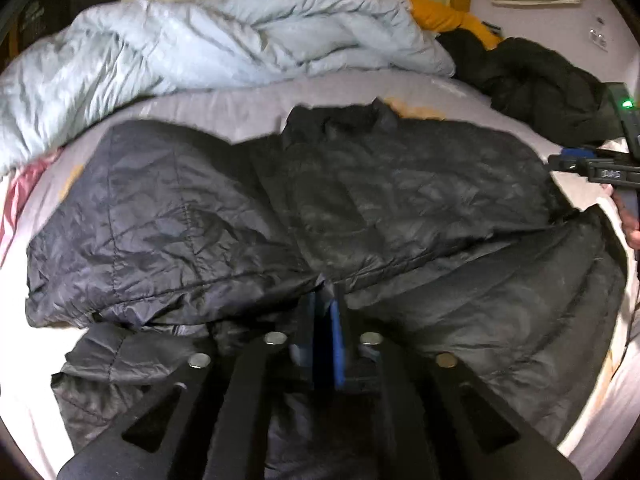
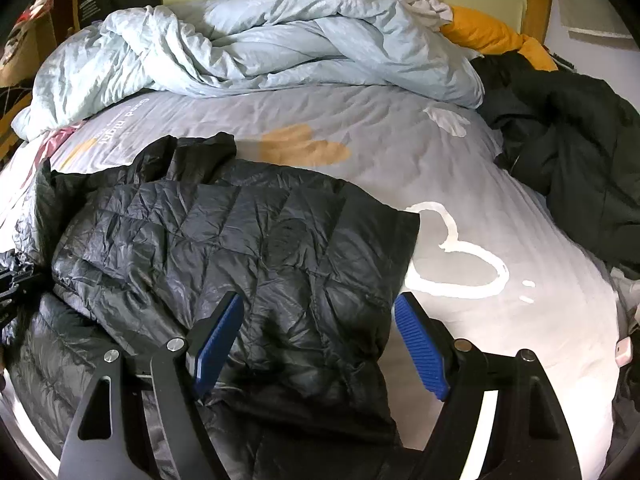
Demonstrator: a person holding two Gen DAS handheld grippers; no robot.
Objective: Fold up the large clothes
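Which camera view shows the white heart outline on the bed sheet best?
The right wrist view: the white heart outline lies fully visible beside the black jacket. In the left wrist view, it is not visible.

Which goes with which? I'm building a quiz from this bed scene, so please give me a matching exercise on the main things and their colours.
Things:
1. puffer jacket
2. duvet
3. pillow
4. heart outline

Colours:
A. white
B. pale blue
C. black
D. mustard yellow

Pairs: 1-C, 2-B, 3-D, 4-A
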